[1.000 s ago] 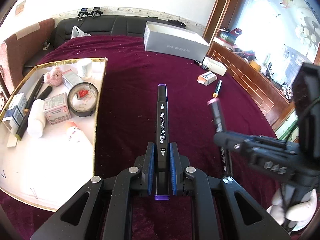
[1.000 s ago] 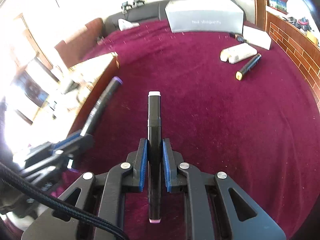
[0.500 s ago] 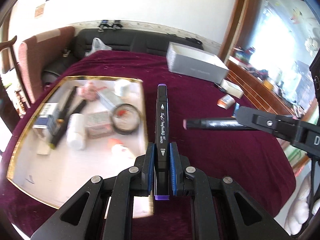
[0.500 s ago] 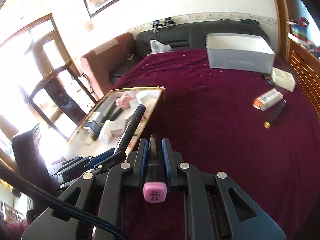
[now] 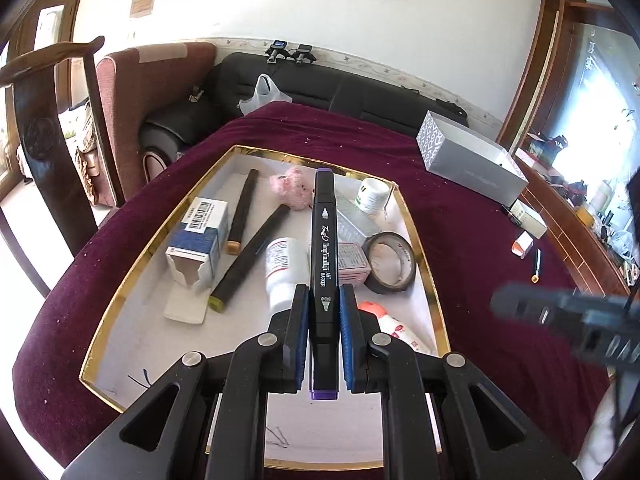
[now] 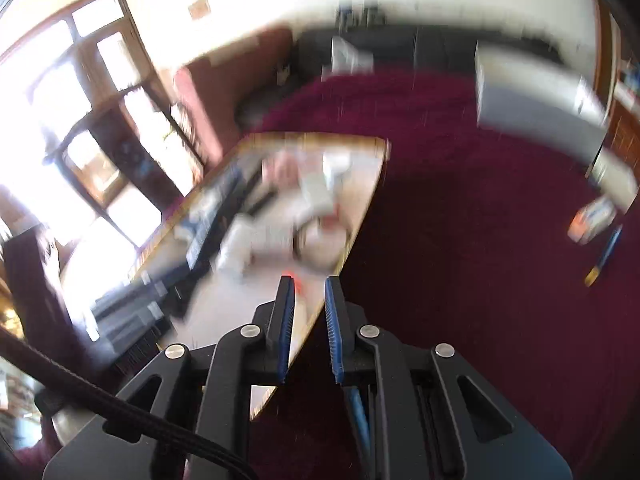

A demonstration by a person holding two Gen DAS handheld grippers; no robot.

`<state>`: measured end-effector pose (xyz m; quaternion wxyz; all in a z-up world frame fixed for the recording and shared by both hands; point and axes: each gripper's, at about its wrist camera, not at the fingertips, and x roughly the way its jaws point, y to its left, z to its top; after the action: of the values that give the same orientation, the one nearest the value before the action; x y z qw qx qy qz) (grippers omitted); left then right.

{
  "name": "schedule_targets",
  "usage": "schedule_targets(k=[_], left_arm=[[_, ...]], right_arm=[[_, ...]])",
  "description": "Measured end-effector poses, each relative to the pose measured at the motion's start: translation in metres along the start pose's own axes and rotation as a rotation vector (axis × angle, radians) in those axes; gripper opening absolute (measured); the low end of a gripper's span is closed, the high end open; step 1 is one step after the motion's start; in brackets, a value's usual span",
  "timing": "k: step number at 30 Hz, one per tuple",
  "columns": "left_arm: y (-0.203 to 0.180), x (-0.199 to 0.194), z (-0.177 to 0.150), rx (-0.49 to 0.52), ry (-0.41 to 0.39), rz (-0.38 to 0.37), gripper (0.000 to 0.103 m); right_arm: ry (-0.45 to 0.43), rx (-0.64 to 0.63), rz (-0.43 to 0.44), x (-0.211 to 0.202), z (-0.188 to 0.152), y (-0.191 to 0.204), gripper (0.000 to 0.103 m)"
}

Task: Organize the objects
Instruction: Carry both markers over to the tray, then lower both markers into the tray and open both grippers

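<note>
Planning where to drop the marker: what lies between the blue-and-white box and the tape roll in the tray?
Left wrist view: a black marker and a white bottle.

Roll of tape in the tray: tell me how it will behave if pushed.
The roll of tape lies flat on its side in the tray, so it will probably slide rather than roll. It looks light and stiff. Touching the pink box, it may nudge that.

Black marker (image 5: pixel 324 248) with purple ends, gold-rimmed white tray (image 5: pixel 424 248), maroon tablecloth (image 5: pixel 480 248), patterned grey box (image 5: pixel 472 164)
</note>
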<state>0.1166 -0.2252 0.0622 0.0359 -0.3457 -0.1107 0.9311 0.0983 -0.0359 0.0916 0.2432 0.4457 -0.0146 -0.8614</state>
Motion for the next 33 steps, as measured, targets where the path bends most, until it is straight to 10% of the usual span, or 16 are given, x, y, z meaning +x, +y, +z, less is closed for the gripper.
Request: schedule_targets(k=[4,11,16,33], left_arm=[[0.003,-0.002,0.001,0.02,-0.015,-0.002,0.012],[0.003,-0.002,0.001,-0.003,-0.003,-0.03,0.012],[0.002,-0.004,-0.002,0.001,0.003,-0.022,0.012],[0.008,-0.012,-0.004,-0.004,-0.013,0.014,0.012]], right_arm=[[0.098,-0.097,-0.136,0.015,-0.036,-0.002,0.035],[0.178,-0.129,-0.136,0.045,-0.065,-0.007,0.036],[0.135,-0.154,-0.18,0.041,-0.075,-0.004,0.014],[-0.091,-0.004,0.028,-0.04,-0.054,-0.017,0.013]])
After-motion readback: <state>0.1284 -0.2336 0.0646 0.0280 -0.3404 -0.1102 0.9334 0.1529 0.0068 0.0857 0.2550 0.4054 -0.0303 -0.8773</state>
